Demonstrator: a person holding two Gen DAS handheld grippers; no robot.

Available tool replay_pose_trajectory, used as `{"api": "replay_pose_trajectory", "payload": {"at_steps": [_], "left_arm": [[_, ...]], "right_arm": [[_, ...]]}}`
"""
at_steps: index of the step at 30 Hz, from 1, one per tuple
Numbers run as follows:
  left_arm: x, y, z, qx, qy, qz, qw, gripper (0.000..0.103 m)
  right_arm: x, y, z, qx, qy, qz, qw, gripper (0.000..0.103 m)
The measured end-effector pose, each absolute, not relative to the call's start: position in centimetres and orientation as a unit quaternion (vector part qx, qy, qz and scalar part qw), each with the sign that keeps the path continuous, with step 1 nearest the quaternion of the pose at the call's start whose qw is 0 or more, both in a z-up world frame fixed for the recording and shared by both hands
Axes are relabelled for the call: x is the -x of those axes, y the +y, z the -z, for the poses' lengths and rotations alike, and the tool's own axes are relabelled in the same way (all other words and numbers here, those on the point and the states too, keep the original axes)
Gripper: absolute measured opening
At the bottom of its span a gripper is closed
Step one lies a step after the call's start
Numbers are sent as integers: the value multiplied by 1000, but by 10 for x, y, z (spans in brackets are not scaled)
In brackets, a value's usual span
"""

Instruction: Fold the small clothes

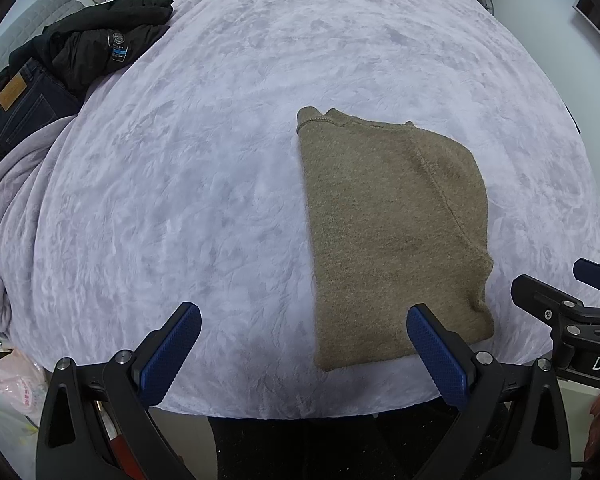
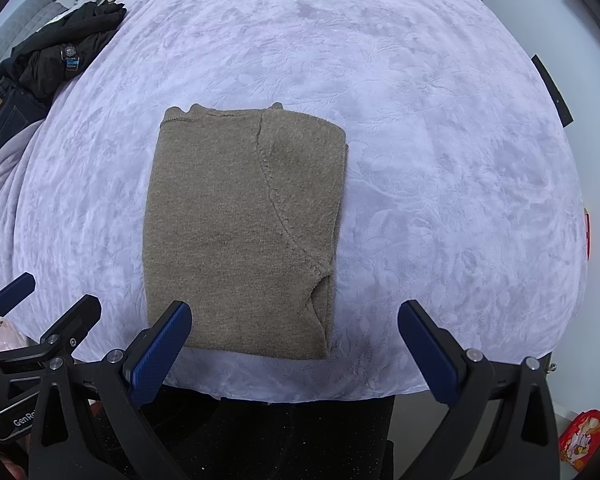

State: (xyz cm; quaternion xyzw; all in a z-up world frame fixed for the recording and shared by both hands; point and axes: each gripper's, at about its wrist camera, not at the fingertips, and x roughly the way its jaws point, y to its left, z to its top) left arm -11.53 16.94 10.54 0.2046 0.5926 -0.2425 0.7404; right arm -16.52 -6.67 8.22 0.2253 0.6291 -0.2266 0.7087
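The left black two-finger gripper with blue textured pads (image 1: 304, 354) hung level at the near edge of the bed, its jaws spread wide and gripping nothing. The right black gripper with the same blue pads (image 2: 296, 350) was held just beside it at the same near edge, equally wide open and empty, each visible in the other's view.

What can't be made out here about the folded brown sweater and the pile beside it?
- Brown sweater: its sleeves and lower layers are hidden under its top layer in both views; fold count is unclear.
- Sweater's near edge: partly covered by the left claw in the left view and the right claw in the right.
- Dark clothes pile: cut off by the lens edge; label print too small.
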Motion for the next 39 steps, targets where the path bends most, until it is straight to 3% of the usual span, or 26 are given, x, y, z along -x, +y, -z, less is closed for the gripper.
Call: {"api": "replay_pose_trajectory", "payload": {"at_steps": [39], "left_arm": [[113,174,-98,-208,593,232,742,103]], "right_arm": [[165,-67,-81,-224,630,227,708,103]]}}
